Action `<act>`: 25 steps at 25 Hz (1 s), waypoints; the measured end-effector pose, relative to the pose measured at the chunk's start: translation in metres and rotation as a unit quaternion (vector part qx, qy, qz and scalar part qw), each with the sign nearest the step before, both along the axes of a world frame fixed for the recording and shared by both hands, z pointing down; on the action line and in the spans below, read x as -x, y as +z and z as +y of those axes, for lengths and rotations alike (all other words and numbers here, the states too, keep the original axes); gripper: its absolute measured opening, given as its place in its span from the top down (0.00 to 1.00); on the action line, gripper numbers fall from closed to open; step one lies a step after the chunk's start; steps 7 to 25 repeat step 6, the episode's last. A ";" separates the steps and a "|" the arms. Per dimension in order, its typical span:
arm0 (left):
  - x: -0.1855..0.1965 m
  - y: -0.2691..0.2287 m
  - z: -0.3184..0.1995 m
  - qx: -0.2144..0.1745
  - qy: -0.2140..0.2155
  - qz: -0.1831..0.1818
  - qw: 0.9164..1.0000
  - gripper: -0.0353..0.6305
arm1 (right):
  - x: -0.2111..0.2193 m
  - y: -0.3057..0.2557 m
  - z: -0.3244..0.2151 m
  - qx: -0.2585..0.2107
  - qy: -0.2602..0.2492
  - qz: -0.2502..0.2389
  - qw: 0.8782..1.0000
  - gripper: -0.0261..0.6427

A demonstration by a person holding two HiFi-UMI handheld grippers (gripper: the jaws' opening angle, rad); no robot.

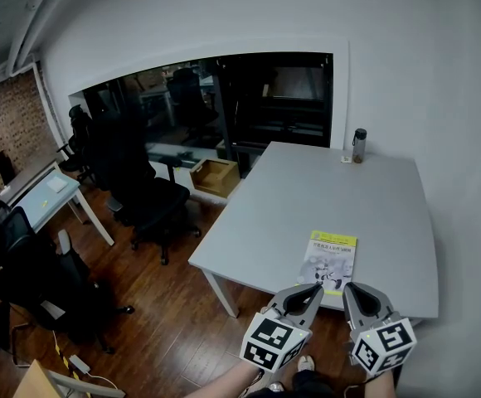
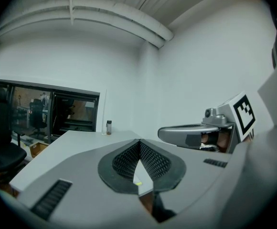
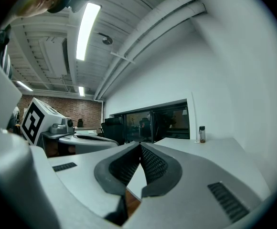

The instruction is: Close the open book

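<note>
Two pairs of tongs are pointing forward side by side at the near edge of the worktop [image 1: 307, 189]. I am holding the left tongs [image 1: 311, 290] and the right tongs [image 1: 353, 290] close to each other but not touching. Both pairs are pressed together at the tips and are holding nothing.

The worktop is grey and mostly bare, so it is giving me free room ahead and to both sides. Its right side is running along the white wall [image 1: 456, 139]. Its left edge is dropping off to the wooden floor [image 1: 174, 305], where black office chairs [image 1: 145, 193] and a wooden box [image 1: 214, 175] are standing well apart from me. A small bottle [image 1: 358, 145] is standing far away at the back edge, near the wall.

The book [image 1: 332, 259] is lying flat on the worktop close to the near edge, with a printed face and a yellow band turned up. In the head view its near end is sitting just in front of my tips, between the two pairs of tongs. Neither pair is touching it. I cannot tell from here whether it is open or shut.
</note>
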State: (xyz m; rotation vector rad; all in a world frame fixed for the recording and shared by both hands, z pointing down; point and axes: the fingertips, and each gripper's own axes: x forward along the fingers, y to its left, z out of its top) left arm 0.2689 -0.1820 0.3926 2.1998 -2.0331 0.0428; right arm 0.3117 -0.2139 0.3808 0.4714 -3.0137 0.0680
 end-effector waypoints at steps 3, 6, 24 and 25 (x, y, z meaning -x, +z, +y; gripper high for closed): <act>0.002 0.002 -0.001 0.001 -0.002 -0.003 1.000 0.94 | 0.001 -0.002 -0.003 -0.001 0.000 -0.001 1.000 0.95; 0.002 0.003 -0.001 0.002 -0.004 -0.004 1.000 0.94 | 0.001 -0.003 -0.004 -0.007 -0.006 0.000 1.000 0.95; 0.002 0.003 -0.001 0.002 -0.004 -0.004 1.000 0.94 | 0.001 -0.003 -0.004 -0.007 -0.006 0.000 1.000 0.95; 0.002 0.003 -0.001 0.002 -0.004 -0.004 1.000 0.94 | 0.001 -0.003 -0.004 -0.007 -0.006 0.000 1.000 0.95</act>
